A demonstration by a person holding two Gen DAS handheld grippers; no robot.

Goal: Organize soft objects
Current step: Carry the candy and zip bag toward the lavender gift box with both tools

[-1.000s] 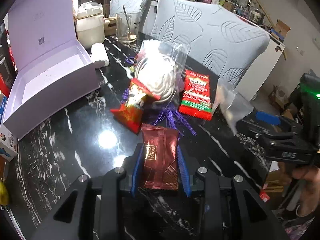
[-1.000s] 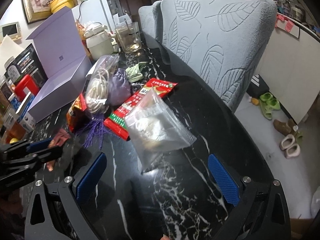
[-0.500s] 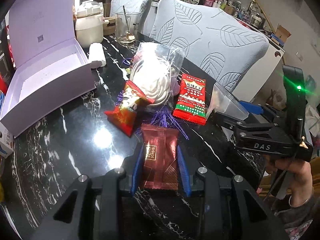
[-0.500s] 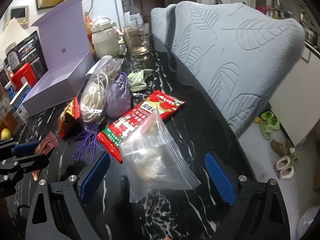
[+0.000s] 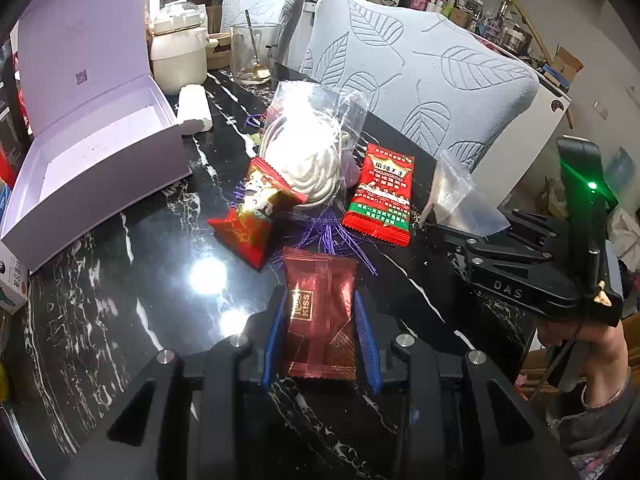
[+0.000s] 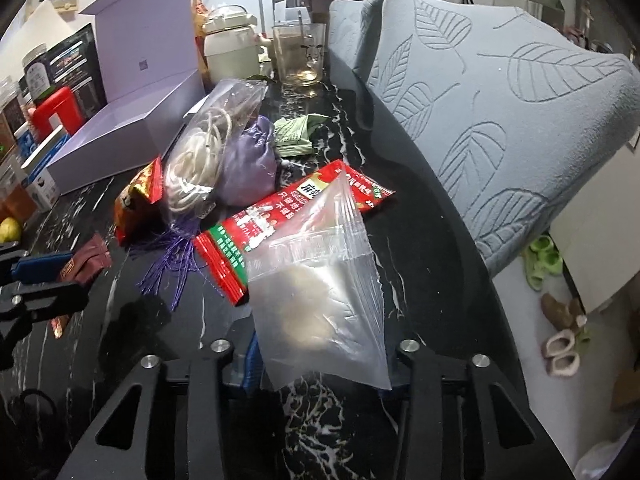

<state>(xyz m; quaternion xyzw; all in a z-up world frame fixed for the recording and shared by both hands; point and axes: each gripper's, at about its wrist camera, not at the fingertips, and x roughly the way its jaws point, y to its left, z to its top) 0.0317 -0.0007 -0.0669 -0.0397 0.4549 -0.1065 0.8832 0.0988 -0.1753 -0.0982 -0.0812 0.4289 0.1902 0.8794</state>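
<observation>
One clear bag (image 6: 320, 312) between the closing right hand-held gripper (image 6: 316, 364).

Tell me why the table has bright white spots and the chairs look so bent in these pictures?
Left wrist view: the spots are lamp glare mirrored on the glossy black marble table, beside the dark red foil packet; the wide lens bows the grey leaf-patterned chair back. Right wrist view: same bending, dimmer, and the clear plastic zip bag looks hazy.
</observation>
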